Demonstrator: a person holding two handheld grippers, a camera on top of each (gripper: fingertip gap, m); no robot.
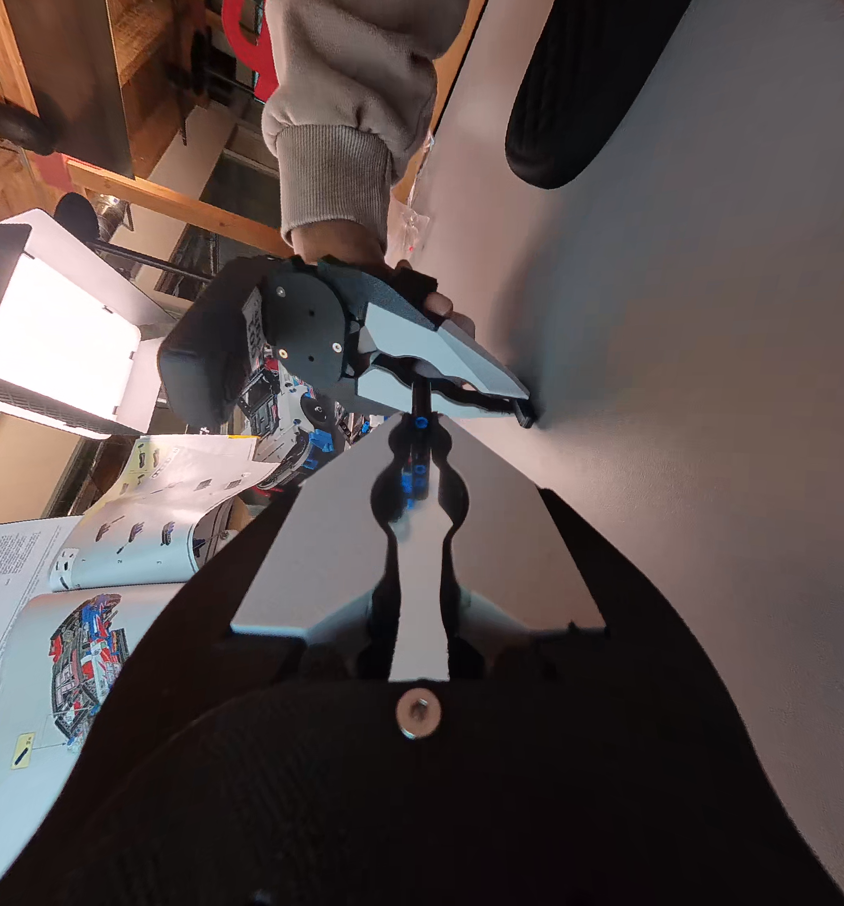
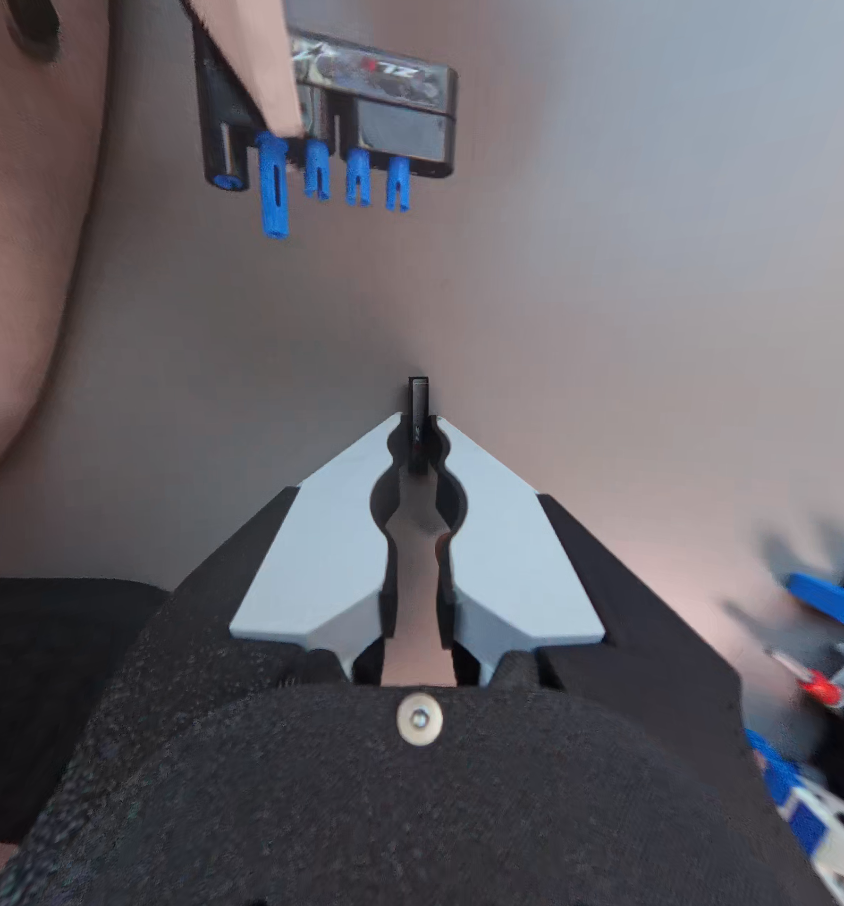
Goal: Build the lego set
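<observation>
The grey desk carries the whole scene. An open instruction booklet lies toward one edge of the desk, beside a partly built lego car in white, blue and black; loose blue and white lego parts lie on the desk near the right tongs. A lit light panel stands beyond the desk.

The left gripper is nearly closed, its jaws pinching a black lego assembly from which four blue pins project side by side; it is held above the desk, clear of its surface.

The right gripper, held by a hand in a grey sleeve, is likewise nearly closed, gripping a small, thin black lego piece that protrudes past the fingertips, close to the desk surface.
</observation>
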